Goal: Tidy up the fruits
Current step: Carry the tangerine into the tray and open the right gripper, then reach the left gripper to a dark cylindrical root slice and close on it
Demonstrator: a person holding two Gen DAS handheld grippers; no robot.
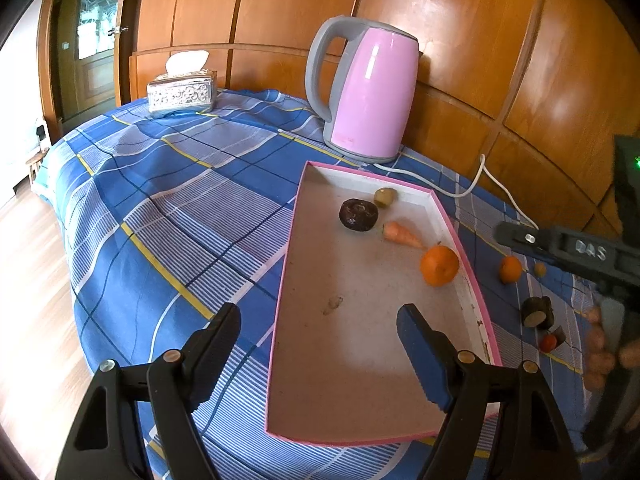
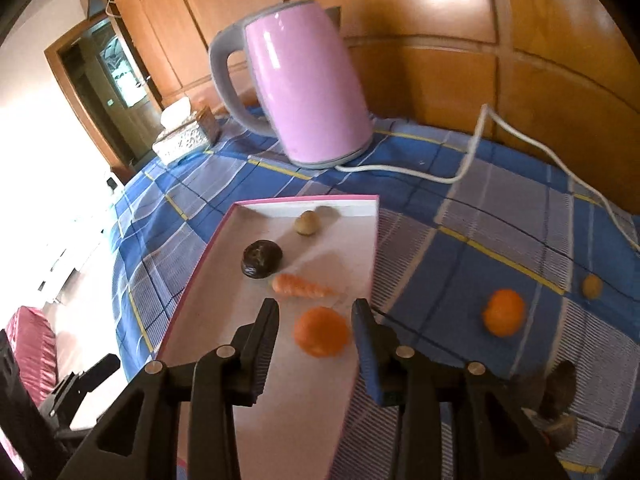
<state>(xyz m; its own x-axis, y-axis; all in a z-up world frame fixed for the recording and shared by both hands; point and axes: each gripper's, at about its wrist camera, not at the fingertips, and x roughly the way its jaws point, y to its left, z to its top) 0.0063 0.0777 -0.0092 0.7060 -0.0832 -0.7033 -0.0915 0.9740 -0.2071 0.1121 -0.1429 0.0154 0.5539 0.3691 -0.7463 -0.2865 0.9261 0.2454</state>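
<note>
My left gripper (image 1: pixel 320 332) hangs over the near end of the tray (image 1: pixel 286 280), jaws spread wide with nothing between them; one finger is above the cloth (image 1: pixel 160 208) left of the tray's pink rim, the other above the tray's bare floor. My right gripper (image 2: pixel 316 320) is over the tray's right side, jaws parted, and an orange (image 2: pixel 320 337) shows in the gap between the fingers. It lies on the tray floor with clear space on either side, so the pads do not press it and I hold nothing.

Just past that orange in the tray lies a small carrot (image 2: pixel 300 286), tip pointing right. Beyond it sits a dark round fruit (image 2: pixel 261 259), close to the carrot's thick end, and farther back a small tan-green fruit (image 2: pixel 307 222) near the tray's far wall.

On the cloth right of the tray, outside it, a second orange (image 2: pixel 505 312) rests well apart from the rim, with a small yellowish fruit (image 2: pixel 592 286) just beyond it. Nearer to me on that side, the left view shows a dark chunk with a pale cut face (image 1: pixel 536 312) and a small red fruit (image 1: pixel 548 343) beside a dark piece; in the right view these are blurred at the edge.

Behind the tray on the tabletop stands a pink kettle (image 1: pixel 372 88) with a grey handle, its white cord (image 2: pixel 472 156) trailing right across the cloth. Far left at the back sits a silver tissue box (image 1: pixel 182 92). Wooden panels (image 1: pixel 460 20) close the scene behind.
</note>
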